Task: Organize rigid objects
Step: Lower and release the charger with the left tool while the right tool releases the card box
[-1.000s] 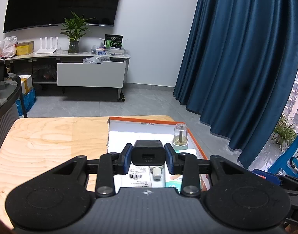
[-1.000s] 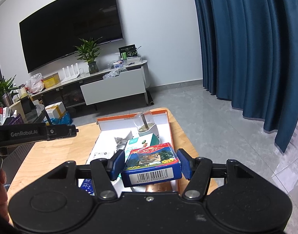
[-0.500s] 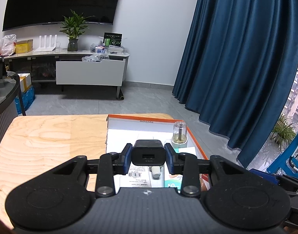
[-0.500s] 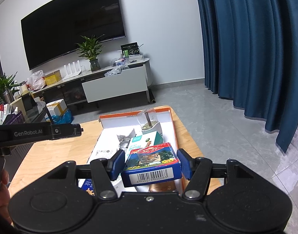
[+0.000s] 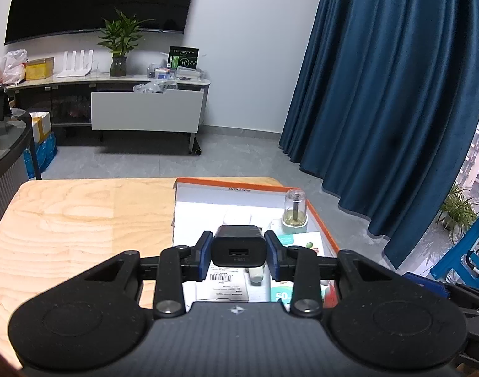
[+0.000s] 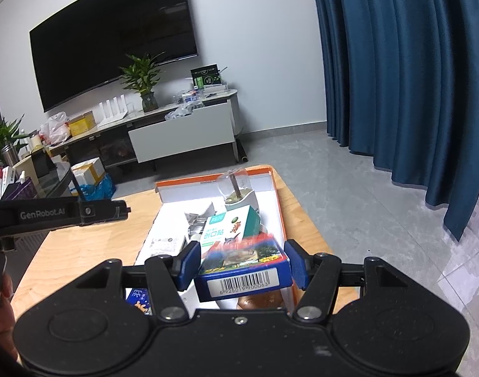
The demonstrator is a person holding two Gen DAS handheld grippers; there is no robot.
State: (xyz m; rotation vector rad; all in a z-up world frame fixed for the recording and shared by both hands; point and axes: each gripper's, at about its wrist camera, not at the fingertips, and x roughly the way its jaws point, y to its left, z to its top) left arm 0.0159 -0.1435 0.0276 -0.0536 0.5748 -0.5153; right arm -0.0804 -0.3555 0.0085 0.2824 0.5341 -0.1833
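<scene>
The left gripper (image 5: 239, 259) has its jaws clamped on a black USB charger (image 5: 238, 246), one blue pad against each side, the port facing the camera; it hangs above the near end of the orange-rimmed tray (image 5: 324, 229). The right gripper (image 6: 242, 265) has a blue card box (image 6: 244, 270) with a barcode between its jaws, which are closing. In the right wrist view the right pad sits against the box's edge and the left pad looks just at its other side, though the box's top is blurred, so I cannot tell how firm the grip is. This box too is above the tray's near end.

Below and beyond the jaws, the tray already holds a fair share: a teal-and-white carton (image 6: 230, 224), a flat white box (image 5: 228, 286) with a barcode label, a small clear-domed jar (image 5: 294, 210) at the far right corner, and some smaller pieces too small to make out. The wooden bench (image 5: 76, 220) left of the tray shows no loose items.

By my judgement the sorting is well advanced: most things sit in the tray, and the two held pieces are left to place.
</scene>
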